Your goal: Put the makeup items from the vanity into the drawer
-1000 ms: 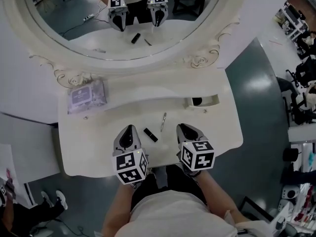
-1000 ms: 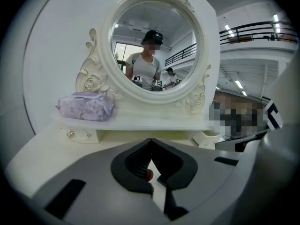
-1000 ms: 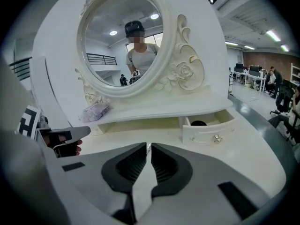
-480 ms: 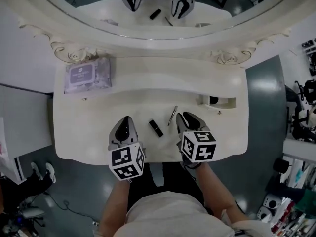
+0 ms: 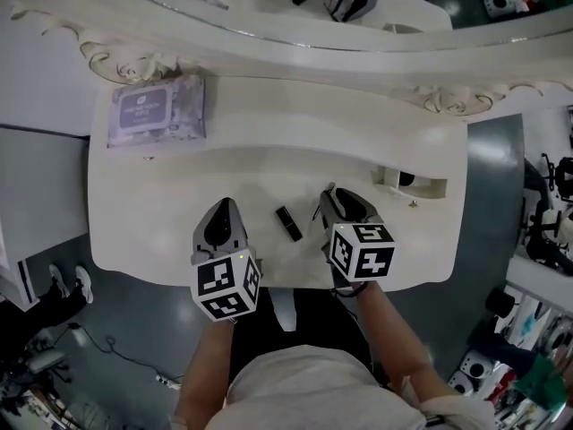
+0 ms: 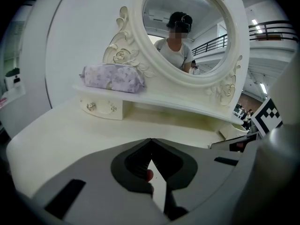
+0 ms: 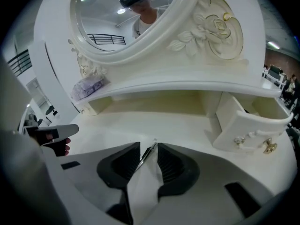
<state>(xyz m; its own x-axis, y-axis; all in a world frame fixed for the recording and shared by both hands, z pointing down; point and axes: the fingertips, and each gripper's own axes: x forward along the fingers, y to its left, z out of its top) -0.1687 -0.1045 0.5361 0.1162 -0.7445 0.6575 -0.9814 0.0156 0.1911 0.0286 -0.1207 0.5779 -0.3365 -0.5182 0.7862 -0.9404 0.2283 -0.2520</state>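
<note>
Where the raised shelf point(image 5: 295, 124) meets the mirror frame, a lilac pack of wipes point(image 5: 157, 110) lies at far left. Below it, over the front of the desk point(image 5: 152, 222), the left gripper point(image 6: 150, 142) has its jaws closed tip to tip, with nothing between them. Just to its right a black tube point(image 5: 288, 224) lies on the desk, touching neither gripper. Next comes the right gripper point(image 7: 148, 144): its jaws are opening, and a slim pencil point(image 7: 146, 154) lies on the desk between them, nearer the left jaw. Farthest right, the small drawer point(image 7: 243, 121) stands pulled open beneath the shelf.
</note>
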